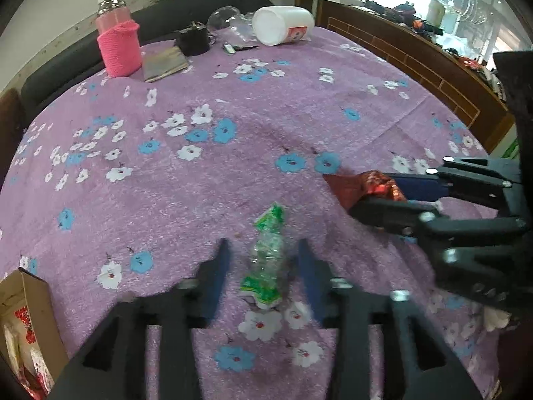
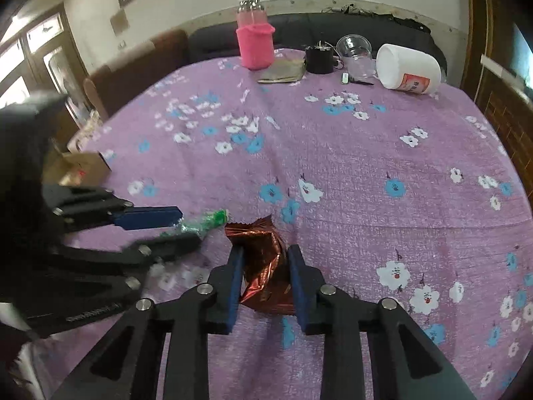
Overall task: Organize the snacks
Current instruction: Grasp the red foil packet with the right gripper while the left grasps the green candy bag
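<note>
Purple cloth printed with blue and white flowers covers the table (image 1: pixel 206 180), whose far edge carries things apart from the job: a bottle in a pink knitted sleeve (image 1: pixel 117 41), a worn booklet (image 1: pixel 165 64), a small black pot (image 1: pixel 194 40), a clear plastic cup (image 2: pixel 355 50) and a white tub lying on its side (image 1: pixel 283 25). Two snacks lie close together near the table's near edge, within reach of both hands. A cardboard box (image 1: pixel 28 313) at the near left corner already shows red-printed packets inside, so it looks like the place the snacks are meant to go. The left tongs (image 1: pixel 265 263) stand wide open astride the green-and-clear packet (image 1: pixel 266 256), which rests on the cloth between the blue pads with a gap on either side; nothing is gripped yet, and the pose suggests a pick about to be made. The right tongs (image 2: pixel 265 268) have their pads against both sides of the crumpled red foil packet (image 2: pixel 263 263), partly closed and apparently pinching it, though whether it has left the cloth cannot be told.
</note>
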A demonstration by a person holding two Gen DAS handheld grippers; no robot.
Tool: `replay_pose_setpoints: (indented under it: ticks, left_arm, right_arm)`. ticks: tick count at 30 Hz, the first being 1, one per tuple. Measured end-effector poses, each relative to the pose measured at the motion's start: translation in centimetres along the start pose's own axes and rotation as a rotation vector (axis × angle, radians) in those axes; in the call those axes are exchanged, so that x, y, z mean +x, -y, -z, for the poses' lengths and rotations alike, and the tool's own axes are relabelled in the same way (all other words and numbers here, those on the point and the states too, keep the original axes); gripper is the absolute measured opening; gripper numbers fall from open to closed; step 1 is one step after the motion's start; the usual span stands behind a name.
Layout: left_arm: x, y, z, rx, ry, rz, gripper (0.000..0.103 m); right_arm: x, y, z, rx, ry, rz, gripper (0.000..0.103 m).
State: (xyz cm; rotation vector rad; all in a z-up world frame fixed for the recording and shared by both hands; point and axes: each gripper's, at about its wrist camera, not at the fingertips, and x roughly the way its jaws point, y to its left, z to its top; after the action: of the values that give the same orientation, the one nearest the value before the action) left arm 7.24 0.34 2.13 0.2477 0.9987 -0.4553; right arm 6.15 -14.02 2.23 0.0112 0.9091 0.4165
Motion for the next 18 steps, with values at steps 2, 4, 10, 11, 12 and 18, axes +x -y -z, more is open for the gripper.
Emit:
replay_pose_setpoints:
  ticks: [2, 4, 10, 11, 12, 18]
  left_arm:
    - [0.2, 0.0, 0.0, 0.001, 0.002, -0.012, 0.058]
    - [0.6, 0.2, 0.0, 0.0, -0.016, 0.006, 0.058]
    - [0.2, 1.6, 0.5, 0.03, -0.011, -0.015, 0.02]
    - [0.0, 1.8, 0.7, 0.038, -0.008, -0.026, 0.02]
    - [-0.4, 1.9, 0.9, 0.035, -0.004, -0.034, 0.021]
    - [-3.8, 0.6, 2.6, -0.063, 0.047, 0.001, 0.021]
  right_arm:
    - [0.3, 0.2, 0.0, 0.016, -0.008, -0.01, 0.027]
    - [0.3, 0.3, -0.1, 0.026, -0.005, -0.011, 0.027]
    - [-1.6, 2.5, -0.6, 0.13, 0.085, -0.014, 0.013]
    - [-1.8, 2.8, -0.6, 0.146, 0.095, -0.018, 0.012]
    - [-1.9, 3.1, -0.6, 0.16, 0.101, -0.024, 0.011]
    - [-2.3, 4.0, -0.7, 0.208, 0.117, -0.11, 0.01]
